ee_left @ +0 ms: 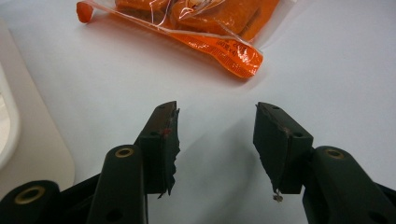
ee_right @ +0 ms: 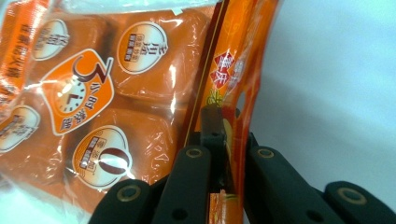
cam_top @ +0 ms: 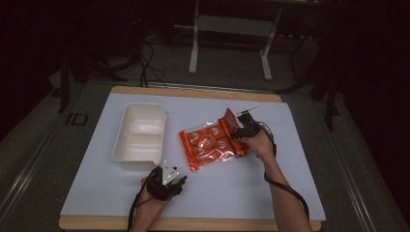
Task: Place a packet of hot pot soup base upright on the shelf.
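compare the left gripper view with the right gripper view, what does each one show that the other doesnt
Left gripper view alone: the left gripper with its fingers apart over bare table, and the rim of the white tray at the left edge. Right gripper view alone: the right gripper shut on the bag's edge, and the printed clock label. Both: the orange snack bag on the white table.

A pale sheet (cam_top: 290, 183) covers the wooden table (cam_top: 193, 92), whose bare edge shows along the far and near sides. Beyond the far edge, a white metal frame (cam_top: 231, 36) stands on a grey floor (cam_top: 227, 72), with dark cables (cam_top: 147, 63) trailing nearby. The room around is dim, nearly black at both sides.
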A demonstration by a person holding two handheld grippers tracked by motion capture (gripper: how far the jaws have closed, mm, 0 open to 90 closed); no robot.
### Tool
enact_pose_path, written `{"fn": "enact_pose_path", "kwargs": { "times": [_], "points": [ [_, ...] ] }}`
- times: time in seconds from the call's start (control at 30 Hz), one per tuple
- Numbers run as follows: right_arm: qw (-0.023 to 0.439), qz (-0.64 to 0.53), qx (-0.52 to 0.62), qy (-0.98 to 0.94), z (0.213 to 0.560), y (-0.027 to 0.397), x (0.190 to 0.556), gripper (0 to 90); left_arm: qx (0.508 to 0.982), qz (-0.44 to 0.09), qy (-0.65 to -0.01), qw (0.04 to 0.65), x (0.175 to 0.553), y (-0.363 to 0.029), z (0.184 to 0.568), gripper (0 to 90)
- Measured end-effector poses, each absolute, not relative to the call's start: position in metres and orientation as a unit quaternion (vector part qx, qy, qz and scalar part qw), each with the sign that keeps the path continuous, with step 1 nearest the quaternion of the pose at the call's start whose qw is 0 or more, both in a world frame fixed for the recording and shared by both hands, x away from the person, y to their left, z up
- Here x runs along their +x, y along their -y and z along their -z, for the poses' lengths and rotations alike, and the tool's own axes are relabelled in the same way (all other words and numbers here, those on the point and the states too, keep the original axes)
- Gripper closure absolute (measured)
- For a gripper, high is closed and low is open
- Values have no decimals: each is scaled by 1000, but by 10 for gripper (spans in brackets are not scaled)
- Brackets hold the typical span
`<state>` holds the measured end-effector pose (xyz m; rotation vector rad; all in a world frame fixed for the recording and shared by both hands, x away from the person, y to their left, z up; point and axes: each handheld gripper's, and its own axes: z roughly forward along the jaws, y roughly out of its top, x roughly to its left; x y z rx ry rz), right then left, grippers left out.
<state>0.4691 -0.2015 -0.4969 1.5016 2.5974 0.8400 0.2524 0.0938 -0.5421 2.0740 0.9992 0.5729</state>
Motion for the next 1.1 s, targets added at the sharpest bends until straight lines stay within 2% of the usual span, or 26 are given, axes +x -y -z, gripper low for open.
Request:
{"fn": "enact_pose_path", "kwargs": {
  "times": [0.23, 0.57, 0.87, 1.1],
  "points": [
    [14, -288, 483, -827, 487, 205, 465, 900, 810, -225, -390, 375, 252, -94, 542, 504],
    [0, -334, 485, -808, 454, 203, 458, 900, 809, -228, -391, 376, 252, -94, 542, 504],
    [6, -387, 449, -805, 408, 178, 447, 900, 808, -227, -392, 377, 252, -94, 542, 504],
    [10, -406, 421, -811, 387, 156, 439, 900, 806, -228, -393, 380, 252, -95, 542, 504]
  ]
}}
